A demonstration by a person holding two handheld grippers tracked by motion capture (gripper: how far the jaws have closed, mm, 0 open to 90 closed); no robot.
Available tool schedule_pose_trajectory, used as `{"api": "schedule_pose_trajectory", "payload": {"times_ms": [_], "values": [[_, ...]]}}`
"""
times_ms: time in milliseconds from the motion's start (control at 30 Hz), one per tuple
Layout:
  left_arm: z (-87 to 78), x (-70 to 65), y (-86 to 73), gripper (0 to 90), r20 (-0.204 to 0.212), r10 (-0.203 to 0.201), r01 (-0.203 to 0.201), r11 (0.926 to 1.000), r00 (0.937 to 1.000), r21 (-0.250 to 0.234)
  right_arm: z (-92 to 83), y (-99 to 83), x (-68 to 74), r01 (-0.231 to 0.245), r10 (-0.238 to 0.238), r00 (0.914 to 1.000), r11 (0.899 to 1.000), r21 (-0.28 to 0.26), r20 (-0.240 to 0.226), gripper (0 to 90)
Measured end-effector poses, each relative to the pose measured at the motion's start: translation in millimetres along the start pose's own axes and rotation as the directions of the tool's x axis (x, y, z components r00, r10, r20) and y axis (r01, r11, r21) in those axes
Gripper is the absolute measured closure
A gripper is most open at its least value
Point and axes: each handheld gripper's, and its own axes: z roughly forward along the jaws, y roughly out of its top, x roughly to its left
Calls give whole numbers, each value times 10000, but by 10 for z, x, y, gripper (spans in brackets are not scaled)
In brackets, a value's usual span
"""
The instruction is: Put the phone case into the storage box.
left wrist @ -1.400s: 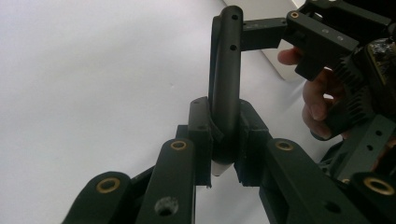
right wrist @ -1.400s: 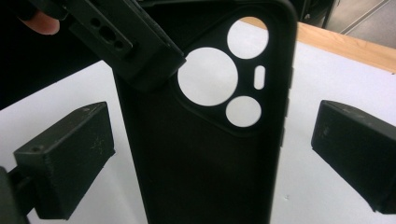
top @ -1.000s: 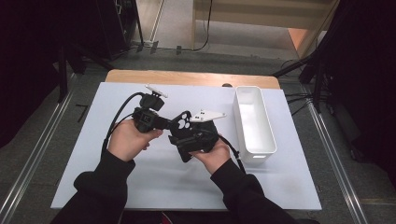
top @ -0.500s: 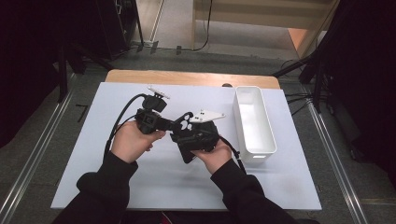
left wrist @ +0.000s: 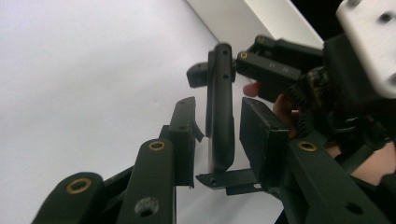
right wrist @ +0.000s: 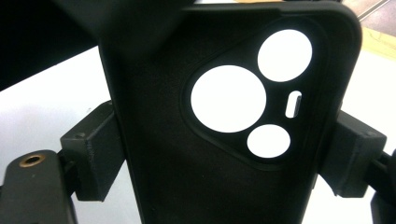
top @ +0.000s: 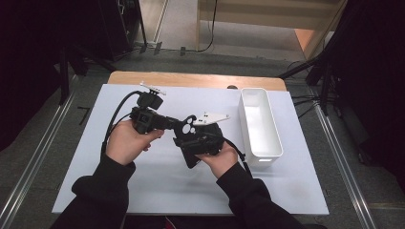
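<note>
A black phone case (right wrist: 224,116) stands upright above the white table (top: 157,191), clamped across its width by the right gripper (right wrist: 224,154). The left gripper (left wrist: 217,140), its jaws just opened, straddles the case's edge without pressing.

I work in what looks like a lab or recording studio: my white table (top: 157,191) with its wooden edge (top: 191,79) stands on grey carpet between metal floor rails (top: 341,162), black curtains (top: 43,57) hang on both sides, and cables (top: 212,24) trail across the floor behind.
</note>
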Motion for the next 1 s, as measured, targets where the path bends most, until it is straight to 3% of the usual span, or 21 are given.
{"api": "schedule_pose_trajectory", "payload": {"times_ms": [300, 400, 533, 700, 800, 1000], "values": [[-184, 68, 8, 480, 19, -154, 155, 9987, 9999, -492, -13, -6, -17, -73, 74, 9999, 9999, 92, -106, 123], [-215, 107, 3, 470, -57, -182, 178, 9980, 9998, -607, -39, -2, -34, -58, 59, 9999, 9999, 87, -134, 123], [-236, 182, -16, 378, -229, 120, -139, 9964, 9997, -838, -78, 5, -59, -189, 190, 9996, 9998, 56, -200, 123], [-187, 244, -39, 288, -35, 478, -479, 9960, 9989, -751, -125, 32, -95, -124, 121, 9991, 9999, -50, -397, 123], [-141, 271, -58, 288, 189, 660, -643, 9950, 9976, -763, -161, 49, -110, -74, 68, 9988, 9999, -118, -491, 123], [-74, 331, -106, 287, 262, 1013, -988, 9915, 9945, -848, -227, 77, -148, 165, -182, 9973, 9996, -239, -707, 123]]}}
